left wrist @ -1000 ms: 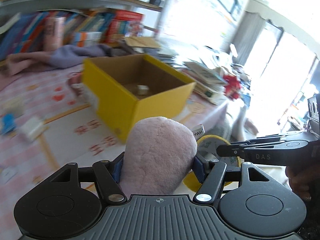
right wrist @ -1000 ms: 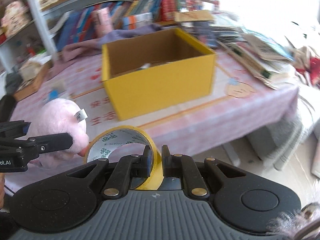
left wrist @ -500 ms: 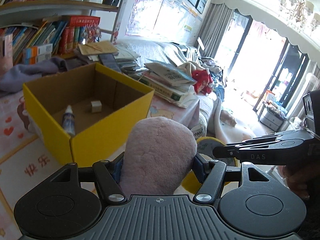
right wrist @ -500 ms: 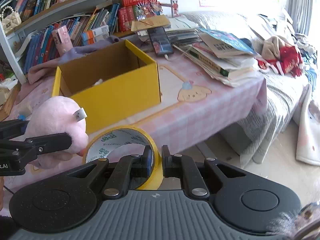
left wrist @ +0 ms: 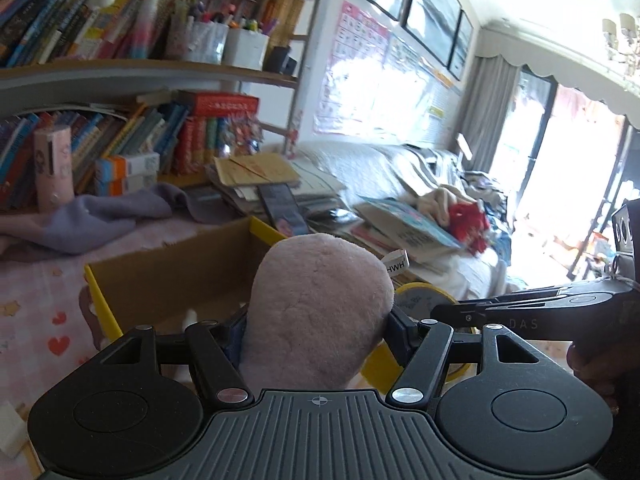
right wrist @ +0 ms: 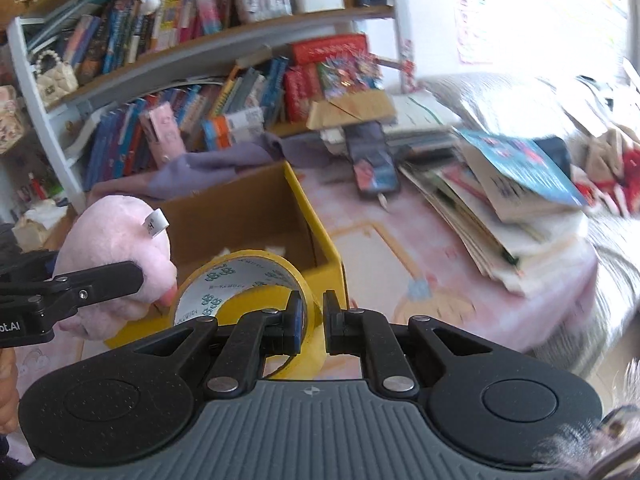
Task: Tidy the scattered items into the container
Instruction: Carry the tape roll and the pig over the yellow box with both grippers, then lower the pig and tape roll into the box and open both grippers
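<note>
the left gripper (left wrist: pixel 316 320) clamps the pink plush toy (left wrist: pixel 316 312); the right gripper (right wrist: pixel 310 320) pinches the tape roll (right wrist: pixel 244 284) near the yellow box (right wrist: pixel 316 236).

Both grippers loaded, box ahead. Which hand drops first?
Left, probably. Its pink plush already sits above the yellow box opening. The right gripper's tape roll hangs nearer the box's front corner.

Left gripper (left wrist: pixel 318 322): black linkage arms, silver pivot screws, grey ribbed housing bearing a small crosshair mark, round black discs either side, blue pads. Right gripper (right wrist: pixel 312 316): same build; "DAS" lettered on its side in the left view. Left gripper's side reads "ot.AI" in the right view.
</note>
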